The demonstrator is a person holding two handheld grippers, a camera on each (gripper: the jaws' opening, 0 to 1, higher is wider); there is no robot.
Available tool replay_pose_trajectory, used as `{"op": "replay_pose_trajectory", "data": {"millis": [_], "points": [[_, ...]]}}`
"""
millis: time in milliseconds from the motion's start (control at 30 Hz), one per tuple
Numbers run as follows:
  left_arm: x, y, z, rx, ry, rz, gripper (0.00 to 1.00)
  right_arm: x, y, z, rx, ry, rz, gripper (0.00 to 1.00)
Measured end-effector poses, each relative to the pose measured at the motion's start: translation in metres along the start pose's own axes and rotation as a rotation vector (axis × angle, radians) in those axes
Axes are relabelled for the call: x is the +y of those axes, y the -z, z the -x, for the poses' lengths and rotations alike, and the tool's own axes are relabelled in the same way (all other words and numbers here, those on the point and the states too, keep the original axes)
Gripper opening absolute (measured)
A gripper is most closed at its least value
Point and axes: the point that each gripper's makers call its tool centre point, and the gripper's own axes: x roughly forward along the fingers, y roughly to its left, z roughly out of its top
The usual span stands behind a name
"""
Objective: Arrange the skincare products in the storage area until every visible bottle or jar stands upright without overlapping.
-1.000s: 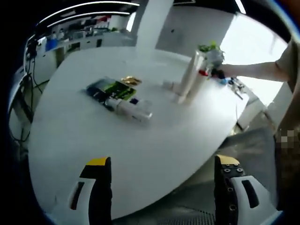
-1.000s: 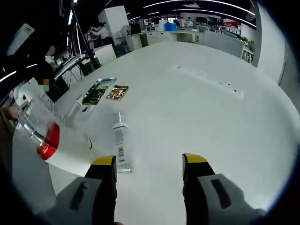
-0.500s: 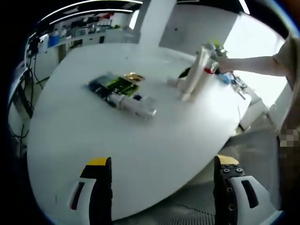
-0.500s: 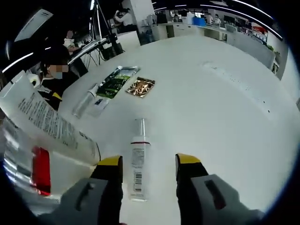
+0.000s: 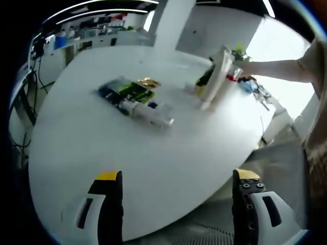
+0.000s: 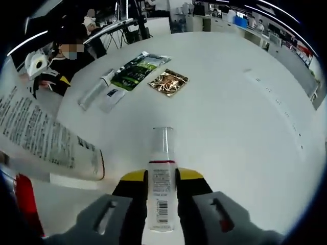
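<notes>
No readable text: the white tube (image 6: 48, 135) carried dense printed lines too blurred to make out, and the spray bottle (image 6: 162, 191) showed only a barcode on its label, digits illegible.

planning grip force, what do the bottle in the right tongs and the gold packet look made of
Bottle: looks like white plastic with a clear, see-through cap; could be glass. Gold packet: probably metallic foil, crinkled and glinting. The right tongs are shut on the bottle.
</notes>
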Motion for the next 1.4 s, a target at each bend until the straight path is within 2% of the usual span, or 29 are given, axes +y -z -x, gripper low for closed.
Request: {"op": "replay_pose_trajectory", "data": {"millis": [100, 400, 467, 567, 733, 1000, 1167, 1400], "points": [[0.000, 0.001, 0.000, 0.007, 0.001, -0.003, 0.86, -0.004, -0.002, -0.001, -0.013, 0.024, -0.008, 0.21], [0.000, 0.000, -0.001, 0.006, 0.001, -0.010, 0.86, -0.004, -0.003, -0.001, 0.002, 0.055, -0.014, 0.20], [0.000, -0.001, -0.001, 0.005, 0.001, -0.011, 0.86, -0.005, -0.004, -0.002, -0.008, 0.060, -0.021, 0.20], [0.000, -0.002, 0.000, 0.005, -0.001, -0.019, 0.86, -0.003, -0.010, 0.001, -0.059, 0.058, -0.062, 0.20], [-0.001, -0.007, 0.002, -0.005, -0.001, -0.028, 0.86, -0.008, -0.012, 0.014, -0.081, 0.089, -0.072, 0.20], [-0.007, -0.013, 0.006, -0.024, 0.001, -0.048, 0.86, -0.016, -0.001, 0.040, -0.134, 0.159, -0.150, 0.20], [-0.010, -0.012, 0.009, -0.025, 0.004, -0.060, 0.86, -0.011, 0.011, 0.049, -0.146, 0.184, -0.195, 0.20], [-0.015, -0.019, 0.012, -0.037, 0.009, -0.084, 0.86, -0.008, 0.028, 0.069, -0.185, 0.228, -0.264, 0.20]]}}
